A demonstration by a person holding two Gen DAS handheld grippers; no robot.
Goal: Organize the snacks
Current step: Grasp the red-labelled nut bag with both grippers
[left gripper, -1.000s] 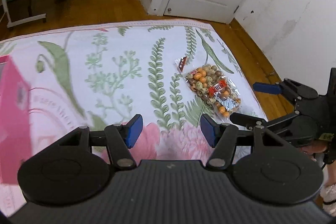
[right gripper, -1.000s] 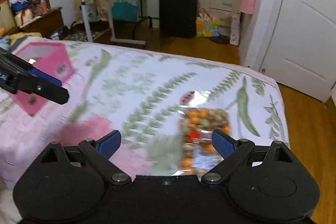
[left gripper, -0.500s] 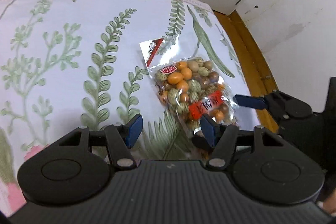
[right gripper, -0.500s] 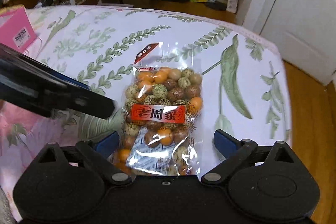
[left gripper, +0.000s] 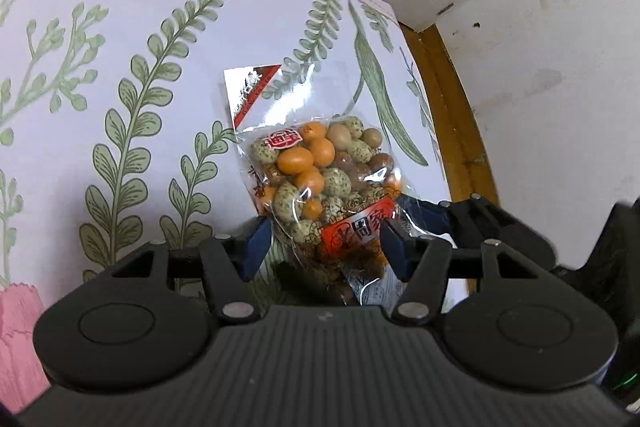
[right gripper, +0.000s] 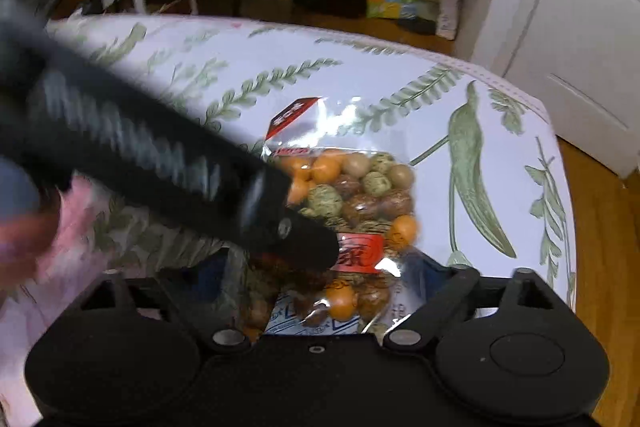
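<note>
Left gripper [left gripper: 324, 247] straddles the near half of the snack bag [left gripper: 320, 183], blue pads at both side edges, jaws part open; can't tell if they press. Right gripper [right gripper: 320, 279] comes from the near end, bag bottom between its jaws, which have just been closing; pads at the plastic, real pinch unclear. Bag lies flat on the leaf-print bedspread [left gripper: 100, 87], near its right edge. Clear bag holds orange, speckled green and brown coated nuts, plus a white sachet [right gripper: 296, 319]. Red label [left gripper: 356, 231] with Chinese characters; red-white corner tag [left gripper: 248, 91] at far end.
</note>
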